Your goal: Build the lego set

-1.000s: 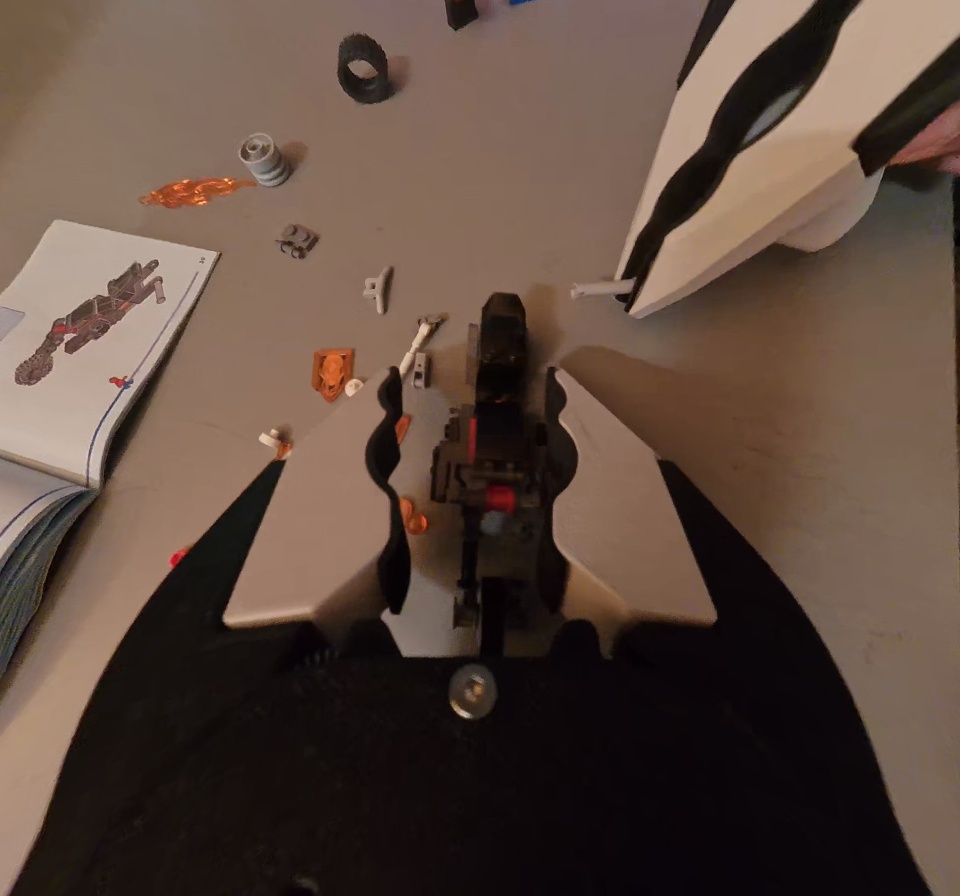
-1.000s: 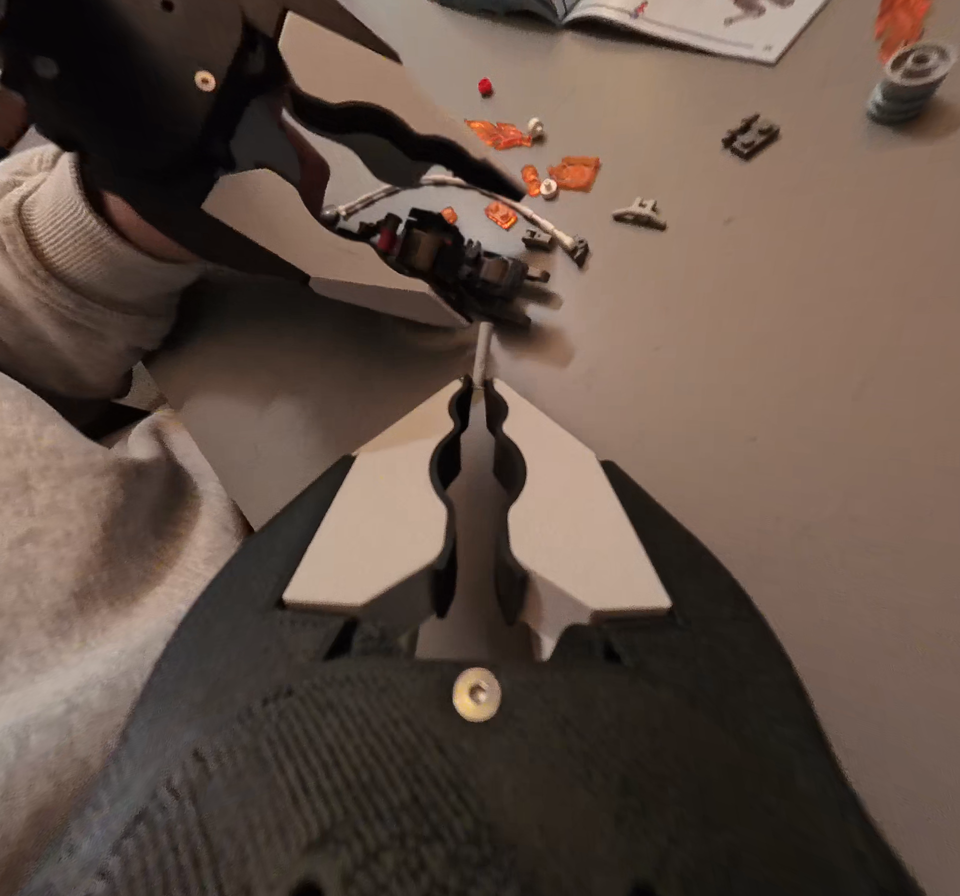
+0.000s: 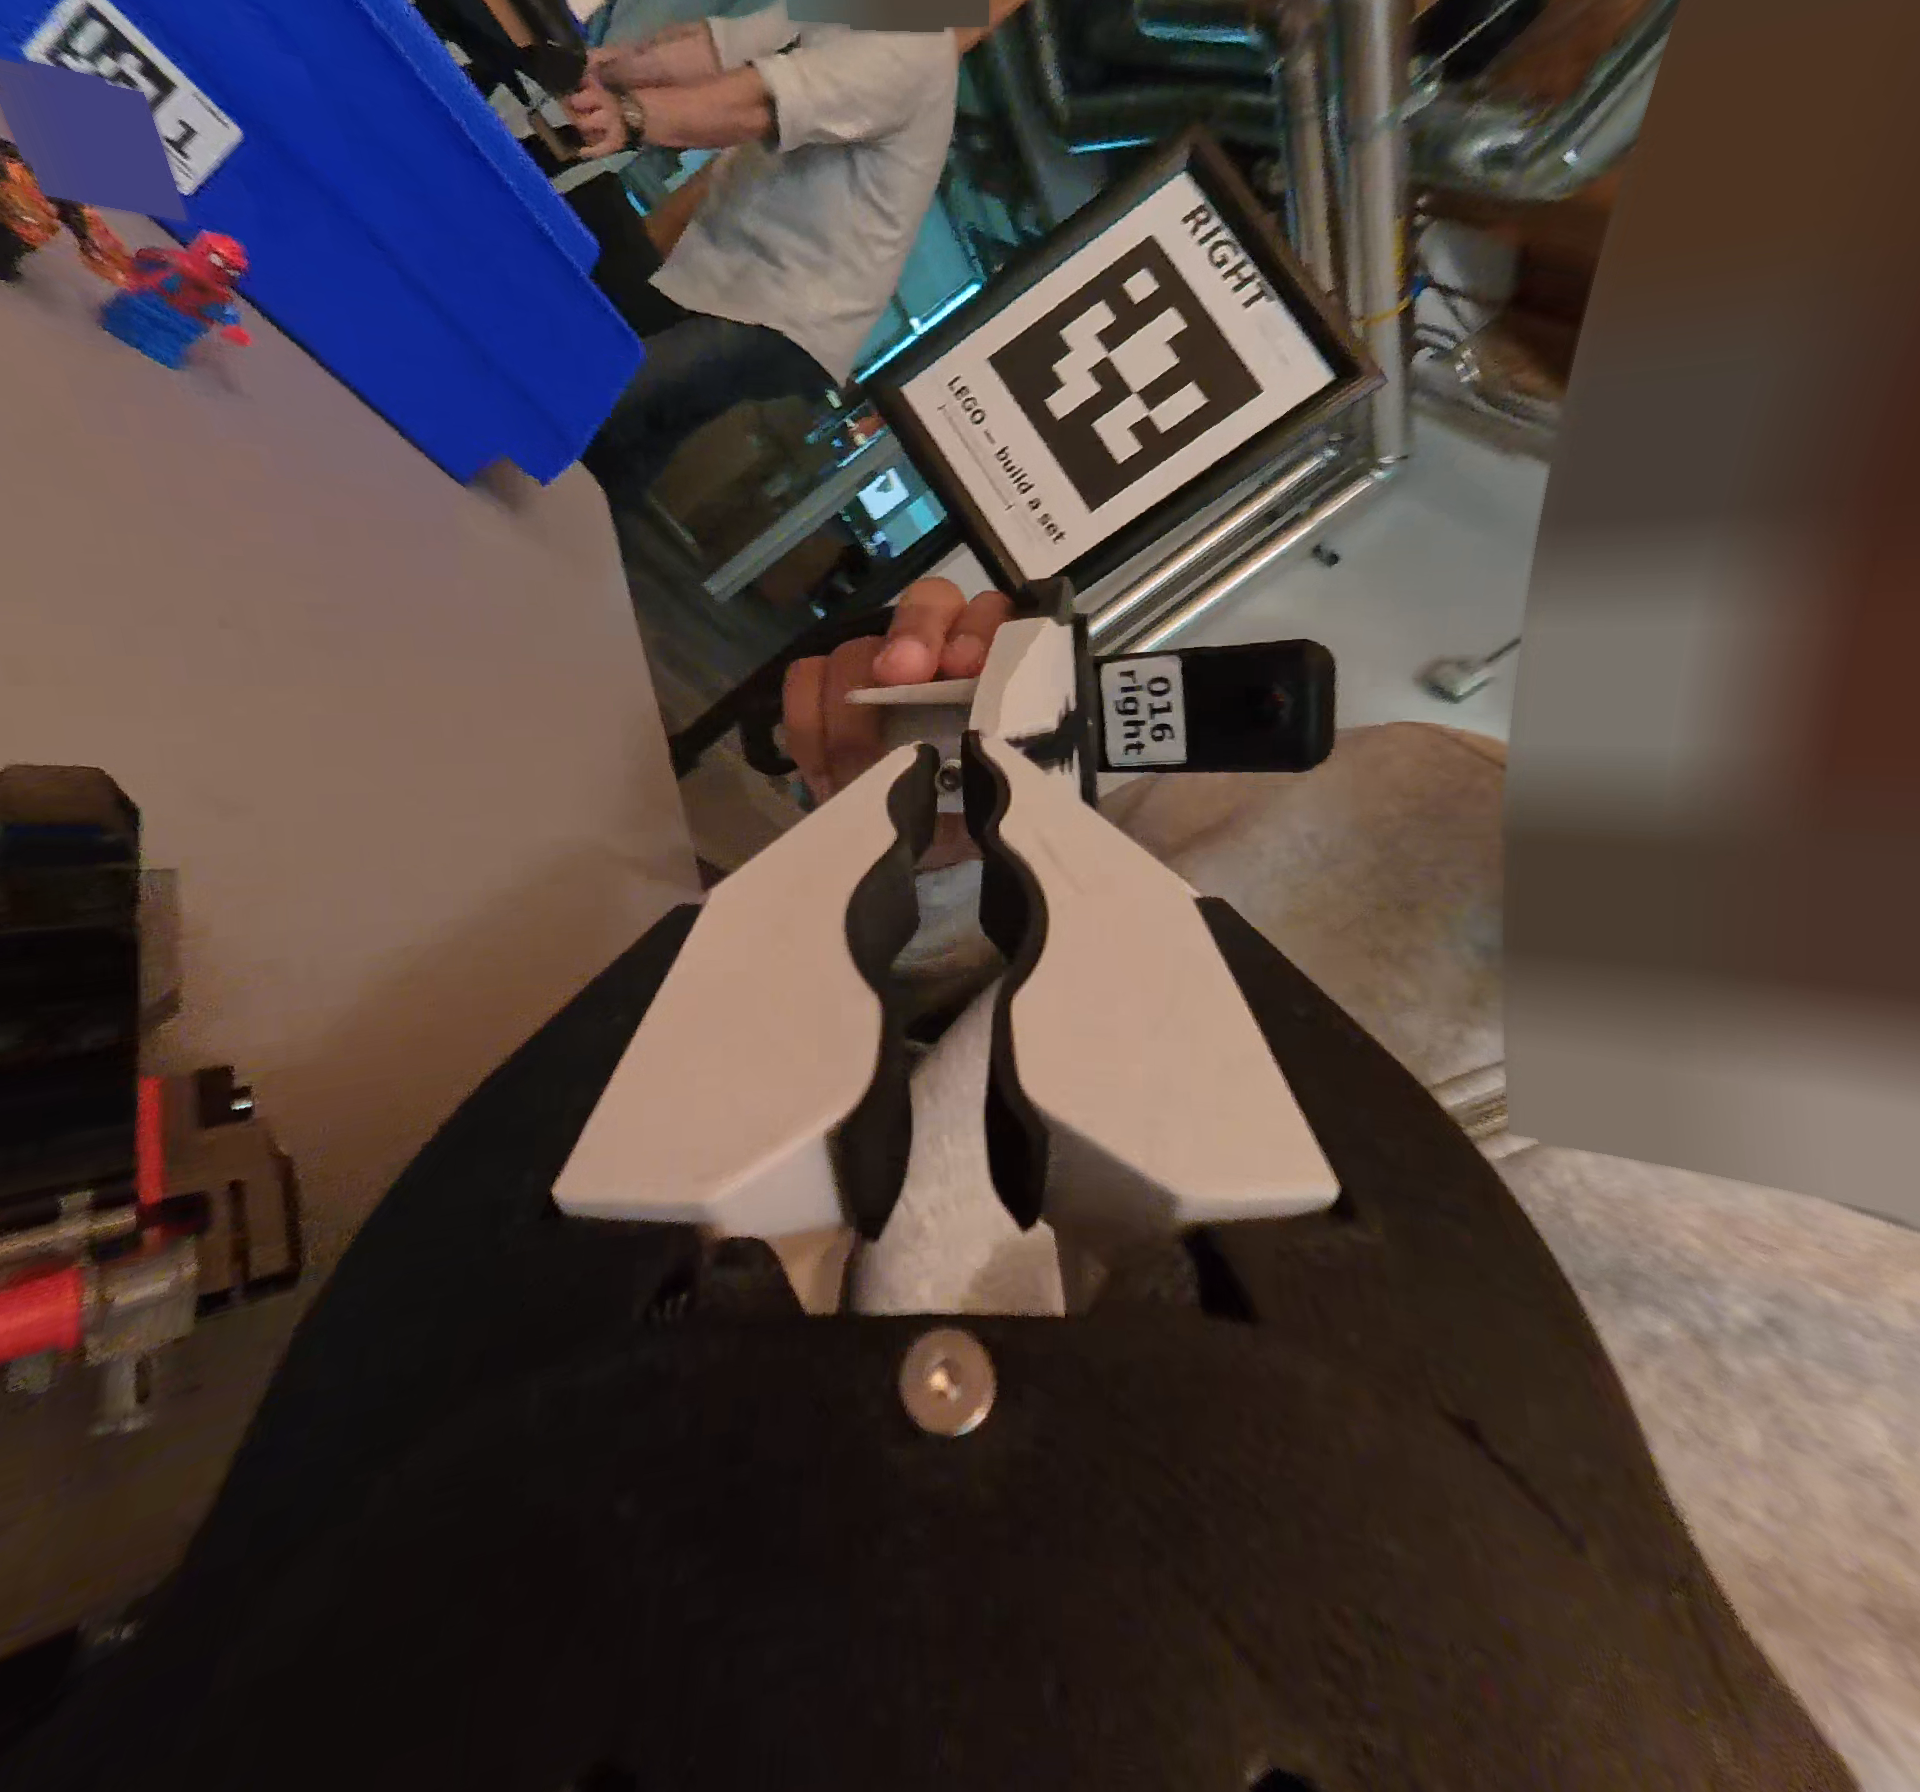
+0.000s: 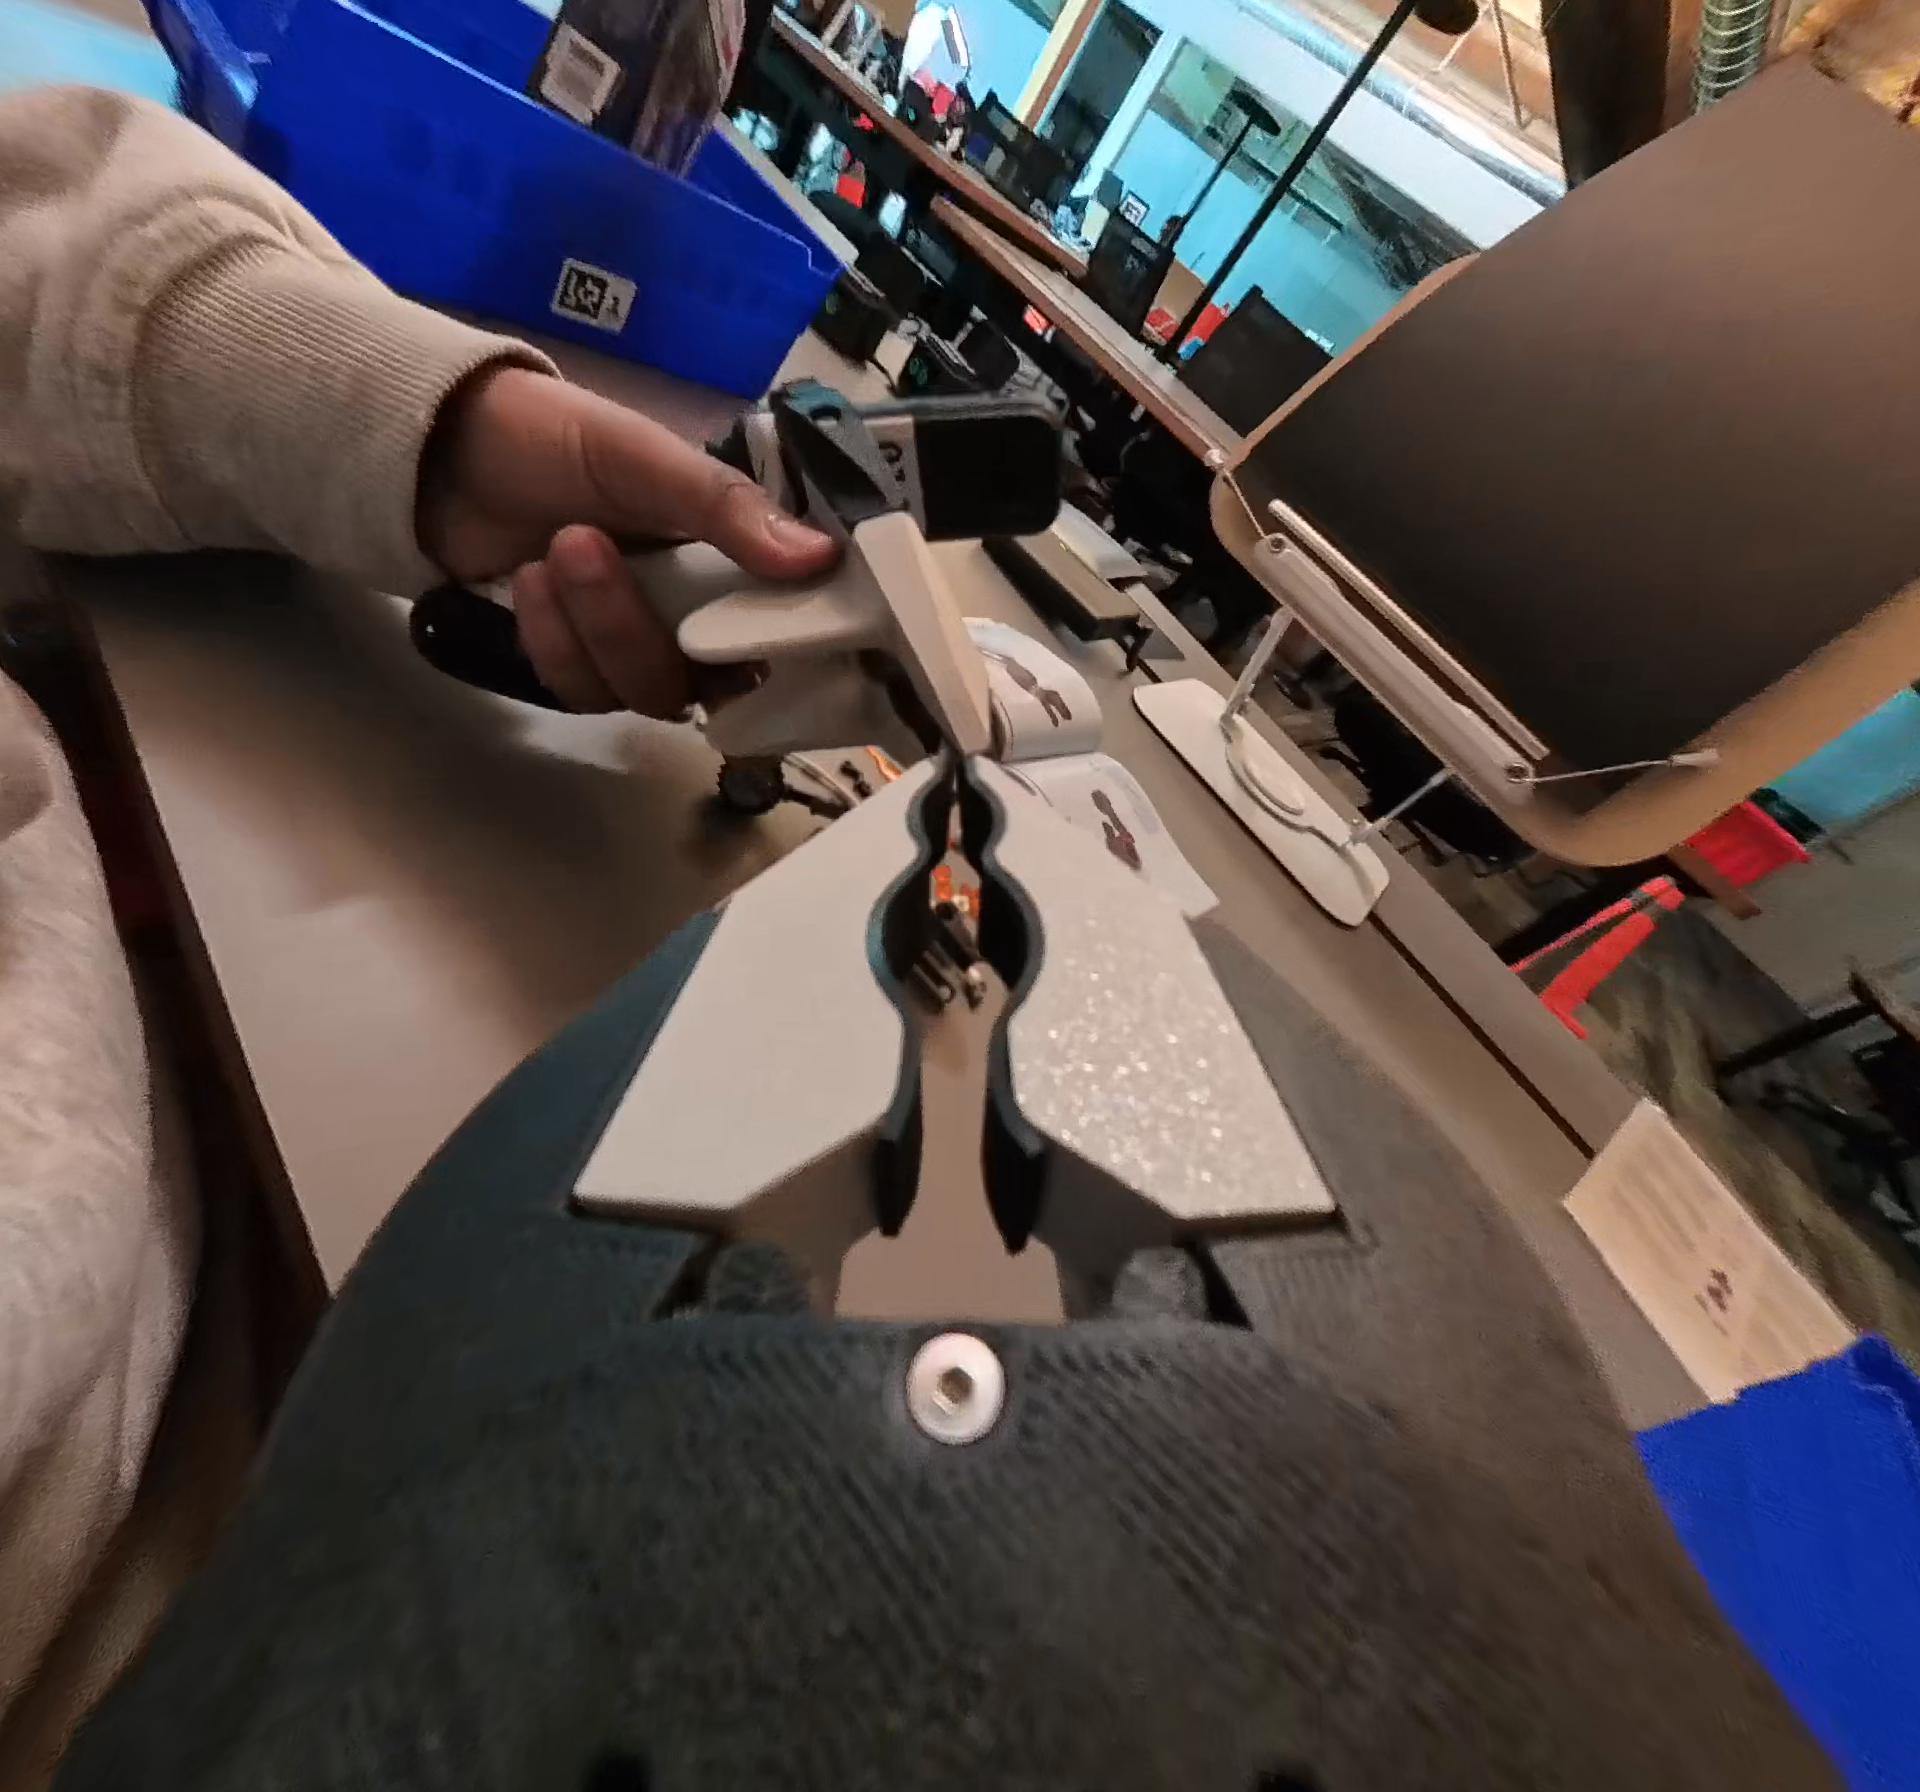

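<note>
The black and red Lego model (image 3: 94,1150) lies on the grey table (image 3: 364,703) at the left edge of the left wrist view, outside my left gripper (image 3: 940,768). The left gripper is shut and empty, raised and pointing at the right gripper's body (image 3: 1023,693), which a hand holds. My right gripper (image 4: 958,768) is shut; no piece shows between its tips. It points at the left gripper's body (image 4: 914,599), tip to tip. Small orange pieces (image 4: 951,895) and a dark piece (image 4: 940,973) show through its finger gap.
A blue bin (image 3: 364,184) (image 4: 499,184) stands at the back. A red and blue minifigure (image 3: 187,288) stands beside it. The instruction booklet (image 4: 1117,807) lies open. A framed marker sign (image 3: 1122,371) stands on a stand (image 4: 1278,807). A black wheel (image 4: 748,786) sits on the table. The tips of both grippers are at nearly the same place.
Both grippers have swung up from looking down at the table to facing each other. The left gripper has let go of the black model and closed. The white rod no longer shows at the right tips.
</note>
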`<state>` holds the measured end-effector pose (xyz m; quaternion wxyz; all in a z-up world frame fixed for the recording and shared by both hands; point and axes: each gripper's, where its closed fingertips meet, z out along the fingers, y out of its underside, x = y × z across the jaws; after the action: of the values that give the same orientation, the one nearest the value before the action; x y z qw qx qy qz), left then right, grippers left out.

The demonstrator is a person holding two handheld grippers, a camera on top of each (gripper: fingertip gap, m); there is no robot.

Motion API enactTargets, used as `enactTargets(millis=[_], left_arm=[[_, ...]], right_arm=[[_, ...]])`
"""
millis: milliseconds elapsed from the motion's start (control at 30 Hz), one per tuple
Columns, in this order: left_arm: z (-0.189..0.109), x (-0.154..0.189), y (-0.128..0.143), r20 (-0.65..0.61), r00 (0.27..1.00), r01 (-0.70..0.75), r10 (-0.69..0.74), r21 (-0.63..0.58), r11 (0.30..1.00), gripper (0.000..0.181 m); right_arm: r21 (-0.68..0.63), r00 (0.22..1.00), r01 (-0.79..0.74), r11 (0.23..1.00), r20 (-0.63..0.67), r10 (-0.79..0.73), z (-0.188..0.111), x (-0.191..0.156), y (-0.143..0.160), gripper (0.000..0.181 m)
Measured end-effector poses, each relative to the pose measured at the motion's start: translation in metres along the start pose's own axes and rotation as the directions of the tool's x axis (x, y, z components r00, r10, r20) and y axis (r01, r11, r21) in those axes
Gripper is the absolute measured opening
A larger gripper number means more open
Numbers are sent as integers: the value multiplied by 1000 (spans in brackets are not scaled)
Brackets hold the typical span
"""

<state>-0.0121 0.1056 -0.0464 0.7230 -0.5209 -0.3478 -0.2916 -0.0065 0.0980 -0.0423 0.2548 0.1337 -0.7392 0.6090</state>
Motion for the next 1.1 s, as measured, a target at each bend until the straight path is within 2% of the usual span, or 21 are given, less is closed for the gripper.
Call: enactTargets(millis=[300, 767, 900, 967, 1033, 1100], left_arm=[[0, 5, 0, -83, 993, 82, -81, 11, 997, 4], [1, 7, 3, -111, 988, 108, -109, -10, 994, 4], [2, 6, 4, -94, 992, 80, -81, -20, 997, 4], [3, 5, 4, -55, 998, 32, -34, -26, 999, 9], [0, 0, 2, 9, 1000, -16, 17, -34, 999, 34], [-6, -5, -3, 91, 992, -82, 86, -40, 996, 40]], right_arm=[[24, 999, -29, 999, 45, 28, -2, -3, -2, 6], [13, 997, -43, 999, 69, 42, 0, -6, -1, 2], [-46, 978, -166, 985, 123, 170, -1, -5, 1, 2], [-49, 973, -200, 979, 108, 204, -2, 0, 2, 2], [-70, 969, -229, 971, 82, 234, -3, 6, 7, 2], [-106, 957, -278, 955, 50, 284, -3, 11, 17, 2]])
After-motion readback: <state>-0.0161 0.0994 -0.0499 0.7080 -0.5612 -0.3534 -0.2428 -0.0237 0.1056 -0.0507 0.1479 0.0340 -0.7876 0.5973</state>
